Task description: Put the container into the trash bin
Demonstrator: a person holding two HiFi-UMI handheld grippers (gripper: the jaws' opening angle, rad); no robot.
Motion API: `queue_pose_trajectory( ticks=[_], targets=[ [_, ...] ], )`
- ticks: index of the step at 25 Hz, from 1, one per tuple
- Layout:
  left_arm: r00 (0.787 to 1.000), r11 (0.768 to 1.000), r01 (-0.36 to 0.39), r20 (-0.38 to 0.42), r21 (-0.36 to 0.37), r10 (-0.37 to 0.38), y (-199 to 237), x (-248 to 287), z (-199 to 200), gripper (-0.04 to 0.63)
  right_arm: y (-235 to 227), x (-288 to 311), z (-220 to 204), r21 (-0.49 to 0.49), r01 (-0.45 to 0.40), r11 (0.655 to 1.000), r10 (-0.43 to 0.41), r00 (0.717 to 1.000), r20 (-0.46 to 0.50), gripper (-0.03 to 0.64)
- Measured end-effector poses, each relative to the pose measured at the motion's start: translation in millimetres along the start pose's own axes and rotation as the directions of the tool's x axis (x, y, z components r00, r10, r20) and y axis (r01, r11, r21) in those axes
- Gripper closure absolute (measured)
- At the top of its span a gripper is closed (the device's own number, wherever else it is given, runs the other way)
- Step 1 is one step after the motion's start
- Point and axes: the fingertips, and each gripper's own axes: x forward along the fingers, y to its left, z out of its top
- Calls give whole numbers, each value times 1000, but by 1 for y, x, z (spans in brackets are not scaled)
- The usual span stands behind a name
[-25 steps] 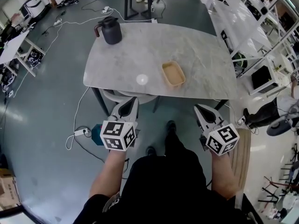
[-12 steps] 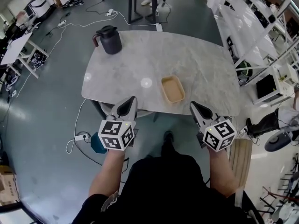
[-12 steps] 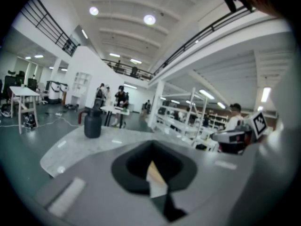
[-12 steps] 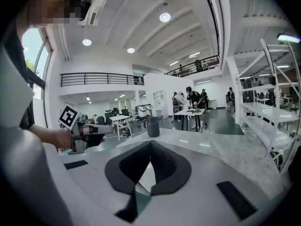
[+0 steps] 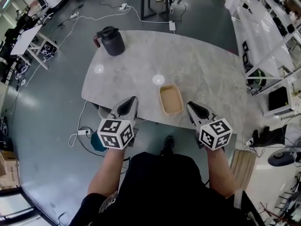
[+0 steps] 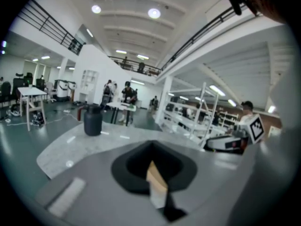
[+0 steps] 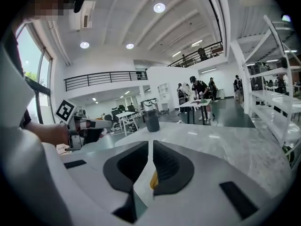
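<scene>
Bright ceiling lights [image 7: 159, 7] — fisheye-warped edges, dark corners.

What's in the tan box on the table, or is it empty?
Empty. The head view shows only the bare bottom of the shallow tan rectangular container.

i see the container [image 5: 170, 99] as a shallow tan tray, rectangular with rounded corners and a low raised rim. it sits upright, open side up, and looks empty inside. it lies flat on the grey marble table [image 5: 197, 65], at about 6 o'clock from the table's middle, close to the near edge. its long side runs along the 12-to-6 line. from the dark jug [image 5: 110, 41] it lies between 4 and 5 o'clock, well apart. nothing touches it.
</scene>
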Motion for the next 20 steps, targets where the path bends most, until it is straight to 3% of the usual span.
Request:
queue_pose_trajectory(
  ticks=[9, 20],
  targets=[
    [999, 998, -34, -34, -49, 33, 7, 16, -18, 591, 0, 47, -45, 14, -64, 998, 65, 983, -172, 507],
    [997, 995, -36, -77, -97, 29, 39, 22, -44, 591, 12, 108, -111, -53, -98, 994, 69, 914, -400, 445]
  ],
)
